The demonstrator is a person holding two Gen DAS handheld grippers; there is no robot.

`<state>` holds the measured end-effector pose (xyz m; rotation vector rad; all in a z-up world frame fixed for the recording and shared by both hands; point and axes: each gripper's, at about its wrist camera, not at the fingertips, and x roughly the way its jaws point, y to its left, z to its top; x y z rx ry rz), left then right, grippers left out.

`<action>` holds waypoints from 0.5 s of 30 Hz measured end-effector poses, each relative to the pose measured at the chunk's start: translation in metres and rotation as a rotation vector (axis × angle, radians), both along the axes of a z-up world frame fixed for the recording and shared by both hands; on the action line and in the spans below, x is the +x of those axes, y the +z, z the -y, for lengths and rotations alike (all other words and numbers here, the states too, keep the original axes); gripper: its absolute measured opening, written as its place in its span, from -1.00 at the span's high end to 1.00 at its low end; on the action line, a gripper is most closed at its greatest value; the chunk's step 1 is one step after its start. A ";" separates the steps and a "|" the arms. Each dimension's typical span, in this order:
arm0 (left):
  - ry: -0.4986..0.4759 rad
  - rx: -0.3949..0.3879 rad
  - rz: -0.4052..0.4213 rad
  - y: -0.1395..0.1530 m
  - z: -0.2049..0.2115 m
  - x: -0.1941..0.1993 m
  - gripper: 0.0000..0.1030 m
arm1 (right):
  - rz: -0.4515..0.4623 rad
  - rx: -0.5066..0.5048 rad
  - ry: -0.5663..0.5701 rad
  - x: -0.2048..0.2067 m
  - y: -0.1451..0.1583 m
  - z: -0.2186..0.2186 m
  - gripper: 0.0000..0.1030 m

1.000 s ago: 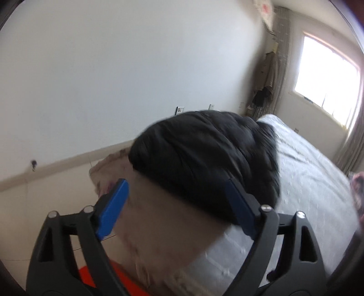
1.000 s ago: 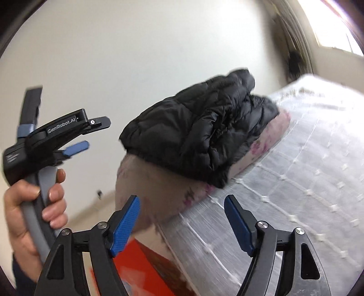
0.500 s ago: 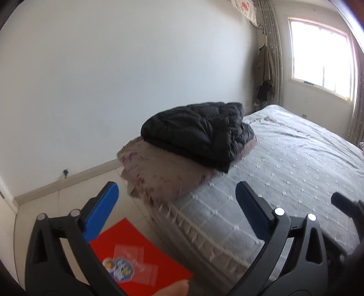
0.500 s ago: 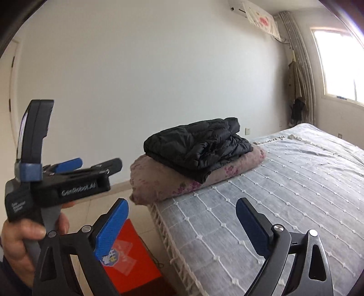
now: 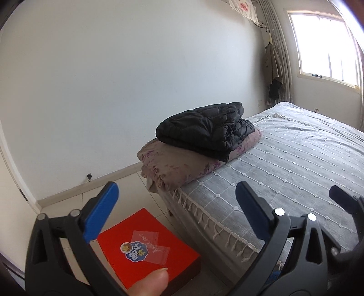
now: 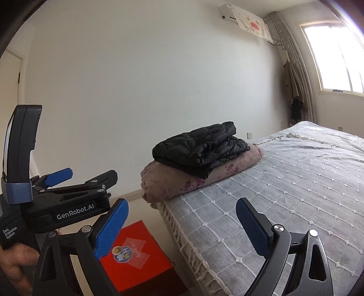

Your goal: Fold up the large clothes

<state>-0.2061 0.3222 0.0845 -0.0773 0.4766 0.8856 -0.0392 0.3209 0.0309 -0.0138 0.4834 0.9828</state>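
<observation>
This is a bedroom in a home; a big bed (image 5: 295, 159) with a grey quilted cover fills one side; a folded flowery blanket (image 5: 182, 166) lies on its corner with a folded black puffy jacket (image 5: 204, 129) on top; a window (image 6: 336, 57) lets in bright light beside long curtains (image 6: 293, 63); an air conditioner (image 6: 229, 10) hangs high on the plain white wall (image 6: 136, 79); coats (image 5: 273, 68) hang in the far corner; a red box (image 5: 147, 243) sits on the tiled floor (image 5: 127, 184).
</observation>
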 end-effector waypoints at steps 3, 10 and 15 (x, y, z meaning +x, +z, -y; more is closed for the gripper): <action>0.012 0.014 0.004 0.000 0.009 -0.004 -0.99 | 0.001 0.000 -0.004 -0.004 0.001 0.008 -0.87; -0.007 0.007 -0.003 -0.004 0.021 -0.004 -0.99 | 0.021 0.010 -0.046 -0.009 0.008 0.024 -0.87; -0.011 0.009 -0.015 -0.007 0.026 -0.005 -0.99 | 0.008 0.008 -0.040 -0.008 0.005 0.023 -0.88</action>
